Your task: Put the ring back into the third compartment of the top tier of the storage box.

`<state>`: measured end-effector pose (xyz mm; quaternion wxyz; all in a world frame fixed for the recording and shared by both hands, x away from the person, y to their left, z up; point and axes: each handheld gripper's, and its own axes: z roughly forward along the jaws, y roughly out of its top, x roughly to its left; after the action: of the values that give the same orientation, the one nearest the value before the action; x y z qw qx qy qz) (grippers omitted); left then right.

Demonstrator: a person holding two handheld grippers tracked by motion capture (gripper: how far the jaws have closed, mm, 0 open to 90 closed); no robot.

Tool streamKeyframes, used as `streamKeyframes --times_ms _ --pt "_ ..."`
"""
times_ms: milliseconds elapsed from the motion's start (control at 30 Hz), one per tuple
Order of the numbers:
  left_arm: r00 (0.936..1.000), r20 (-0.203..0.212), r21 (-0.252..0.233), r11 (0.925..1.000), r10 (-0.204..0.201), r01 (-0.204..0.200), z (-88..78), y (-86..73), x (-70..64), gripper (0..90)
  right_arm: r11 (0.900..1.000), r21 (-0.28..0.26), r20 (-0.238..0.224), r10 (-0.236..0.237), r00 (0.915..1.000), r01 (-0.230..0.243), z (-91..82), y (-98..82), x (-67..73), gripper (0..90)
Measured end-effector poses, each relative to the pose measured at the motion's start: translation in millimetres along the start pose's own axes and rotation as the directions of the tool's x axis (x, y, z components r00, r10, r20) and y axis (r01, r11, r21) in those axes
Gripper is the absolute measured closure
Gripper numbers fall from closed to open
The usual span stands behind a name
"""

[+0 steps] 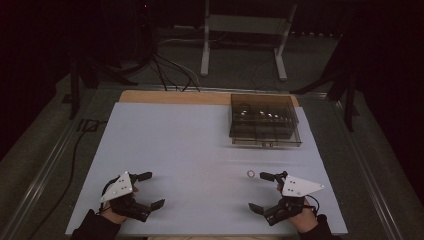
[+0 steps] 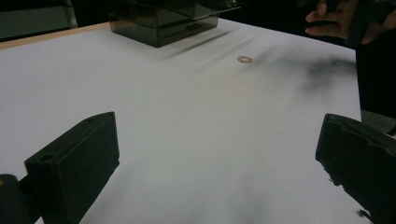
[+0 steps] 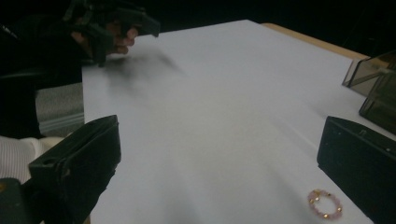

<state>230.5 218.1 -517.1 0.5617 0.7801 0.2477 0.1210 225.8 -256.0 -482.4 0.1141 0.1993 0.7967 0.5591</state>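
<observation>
A small beaded ring (image 1: 250,173) lies flat on the white worktop (image 1: 190,145), in its right half and toward the near side, with bare surface all round it. The right gripper (image 1: 267,191) is much the nearer of the two: in the high view the ring sits just beyond and slightly left of the tip of its farther jaw, apart from it but close. In the right gripper view the ring (image 3: 325,204) lies low at the right, just beside the right-hand jaw and not between the two, so my reading is that the coming move turns on shifting this gripper sideways toward the ring until it is centred in the gap, then lowering. Both jaws of the right gripper stand wide apart with nothing between them. The left gripper (image 1: 147,190) rests near the front left of the worktop, well apart from the ring, its jaws likewise spread and empty; from its view the ring (image 2: 244,59) is a small spot far off toward the smoked clear drawer box (image 1: 264,119). That box stands at the far right, well beyond the ring, so it should not crowd an approach. The ring has no long axis to line up with; it is round and thin, and probably needs a low, careful pinch.
</observation>
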Motion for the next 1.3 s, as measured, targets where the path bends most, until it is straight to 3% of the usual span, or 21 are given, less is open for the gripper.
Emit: streamKeyframes --times_ms 267,467,500,533,600,633,700,733,833,867,967,1067,1233,1300 --pt "1.0 0.0 0.007 1.0 0.003 -0.003 0.5 -0.3 0.1 0.7 0.998 -0.052 0.022 0.022 0.9995 -0.021 -1.0 4.1 -7.5 0.0" --pt "1.0 0.001 0.0 1.0 0.002 -0.002 0.0 0.1 -0.2 0.7 0.996 -0.081 0.128 0.038 0.991 -0.028 1.7 6.2 -15.5 0.0" --pt "1.0 0.001 0.0 1.0 0.002 -0.002 0.0 0.1 -0.2 0.7 0.996 -0.081 0.128 0.038 0.991 -0.028 1.7 6.2 -15.5 0.0" --pt "1.0 0.002 -0.002 1.0 0.001 -0.001 -0.2 0.2 0.0 0.7 0.995 -0.091 0.168 0.057 0.9842 -0.042 2.3 6.9 -19.5 0.0" --pt "1.0 0.001 -0.001 1.0 0.002 -0.002 -0.1 0.0 -0.1 0.7 0.994 -0.093 0.183 0.067 0.9808 -0.051 2.5 7.1 -20.8 0.0" --pt "1.0 0.002 0.001 1.0 0.003 -0.003 0.2 0.0 -0.2 0.7 0.994 -0.094 0.216 0.08 0.9731 -0.061 3.2 7.5 -24.6 0.0" --pt "1.0 0.003 -0.001 1.0 0.002 -0.002 0.1 0.2 -0.3 0.7 0.994 -0.091 0.231 0.083 0.9694 -0.064 3.7 7.4 -26.2 0.0" --pt "1.0 0.004 -0.002 1.0 0.002 -0.002 0.3 0.3 -0.3 0.7 0.994 -0.083 0.257 0.092 0.9619 -0.073 4.8 6.5 -29.1 0.0" --pt "1.0 0.003 0.005 1.0 0.002 -0.002 0.8 -0.2 -0.3 0.7 0.994 -0.072 0.27 0.099 0.9579 -0.082 6.4 5.1 -31.9 0.0" --pt "1.0 0.003 0.0 1.0 0.001 -0.001 0.5 0.2 -0.1 0.7 0.994 -0.06 0.284 0.106 0.953 -0.093 8.4 4.1 -34.2 0.0" --pt "1.0 0.0 0.003 1.0 -0.001 0.001 0.8 -0.1 0.0 0.7 0.994 -0.055 0.287 0.11 0.9517 -0.098 9.5 3.6 -35.6 0.0" --pt "1.0 0.004 0.0 1.0 -0.001 0.001 1.1 0.1 -0.2 0.7 0.992 -0.027 0.326 0.123 0.9374 -0.121 14.6 2.5 -40.4 0.0" --pt "1.0 0.003 0.004 1.0 0.003 -0.003 1.1 0.0 -0.4 0.7 0.989 -0.001 0.342 0.137 0.9297 -0.145 19.0 0.6 -45.5 0.0" --pt "1.0 0.004 -0.001 1.0 -0.001 0.001 0.7 0.3 -0.1 0.7 0.987 0.031 0.361 0.134 0.923 -0.156 21.5 -0.9 -48.9 6.4"
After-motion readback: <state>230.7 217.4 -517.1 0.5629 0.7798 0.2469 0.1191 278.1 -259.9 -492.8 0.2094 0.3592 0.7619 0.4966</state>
